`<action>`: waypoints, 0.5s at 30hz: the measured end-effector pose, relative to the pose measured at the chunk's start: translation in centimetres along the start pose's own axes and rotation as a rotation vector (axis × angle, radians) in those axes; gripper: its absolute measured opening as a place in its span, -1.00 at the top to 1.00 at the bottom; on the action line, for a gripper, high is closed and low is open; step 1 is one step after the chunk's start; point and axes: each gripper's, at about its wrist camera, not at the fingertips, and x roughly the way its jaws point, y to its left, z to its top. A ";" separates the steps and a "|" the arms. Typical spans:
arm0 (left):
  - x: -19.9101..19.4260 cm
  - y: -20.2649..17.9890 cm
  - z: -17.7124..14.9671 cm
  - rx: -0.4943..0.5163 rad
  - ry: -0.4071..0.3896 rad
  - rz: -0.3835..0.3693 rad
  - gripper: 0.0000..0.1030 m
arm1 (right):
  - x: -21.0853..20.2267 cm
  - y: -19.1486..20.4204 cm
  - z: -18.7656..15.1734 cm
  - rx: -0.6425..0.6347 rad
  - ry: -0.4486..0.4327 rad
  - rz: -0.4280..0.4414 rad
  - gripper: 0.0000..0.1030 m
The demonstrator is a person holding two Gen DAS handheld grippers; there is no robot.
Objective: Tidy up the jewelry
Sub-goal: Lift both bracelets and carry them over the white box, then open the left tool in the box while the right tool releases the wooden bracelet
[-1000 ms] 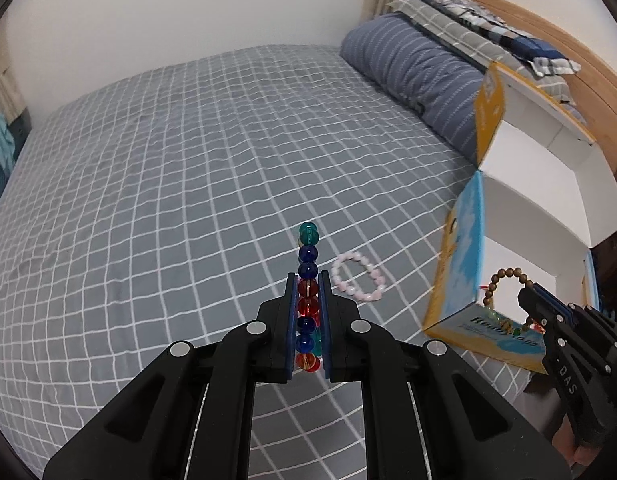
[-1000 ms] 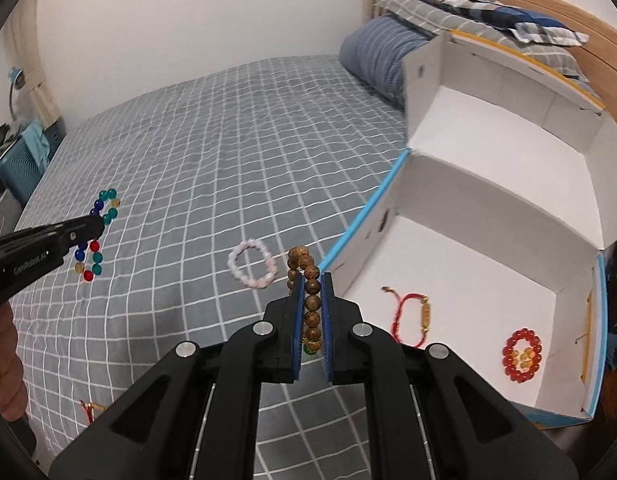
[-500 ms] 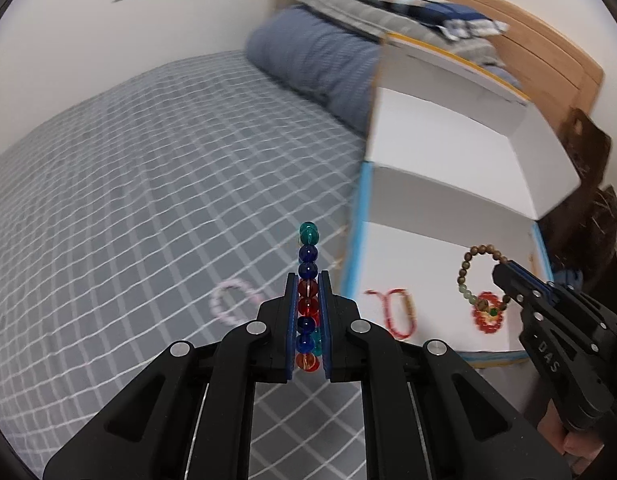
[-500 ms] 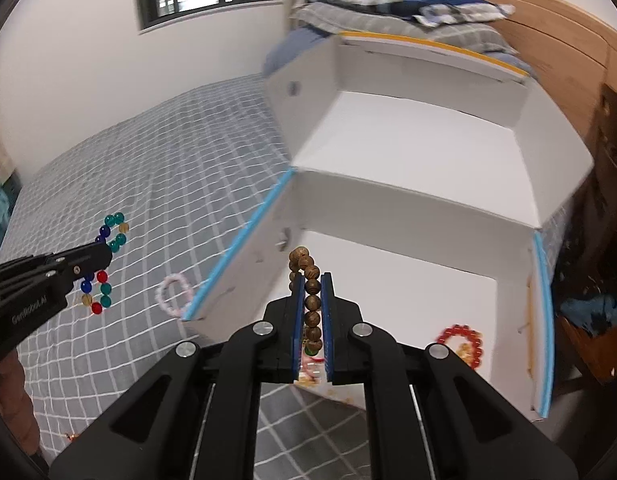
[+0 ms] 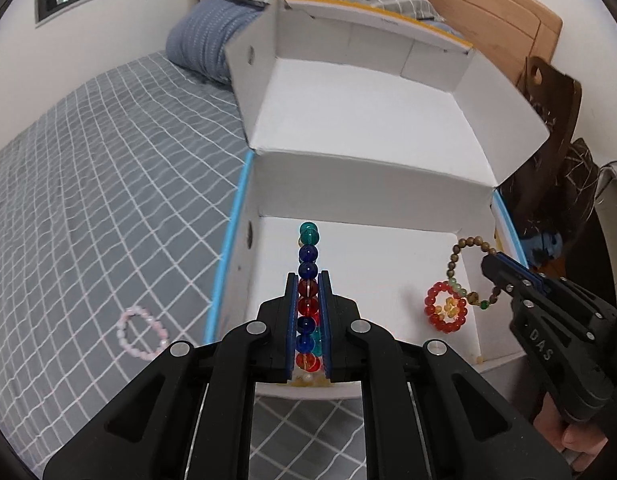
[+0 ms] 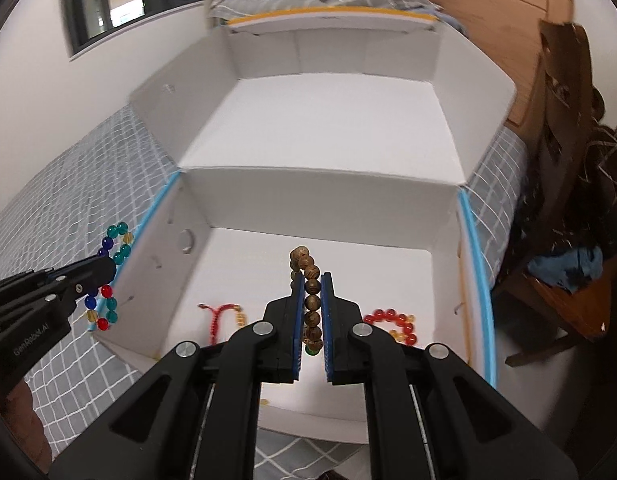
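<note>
While both grippers hover at frame centre over the white box, the right gripper, pinching the wooden-bead bracelet, sits farther in than the left gripper, clamping the coloured glass-bead bracelet

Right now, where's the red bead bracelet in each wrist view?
Left wrist: red bracelet lies on the box floor, right of centre, just left of the right gripper.
Right wrist: red bracelet at lower centre-right, partly behind the gripper's right finger.
Shared landmark: the box's blue right rim.
</note>
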 end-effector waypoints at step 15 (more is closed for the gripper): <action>5.7 -3.0 -0.7 0.084 0.084 -0.023 0.83 | 4.1 -3.3 -1.2 0.070 0.088 -0.068 0.86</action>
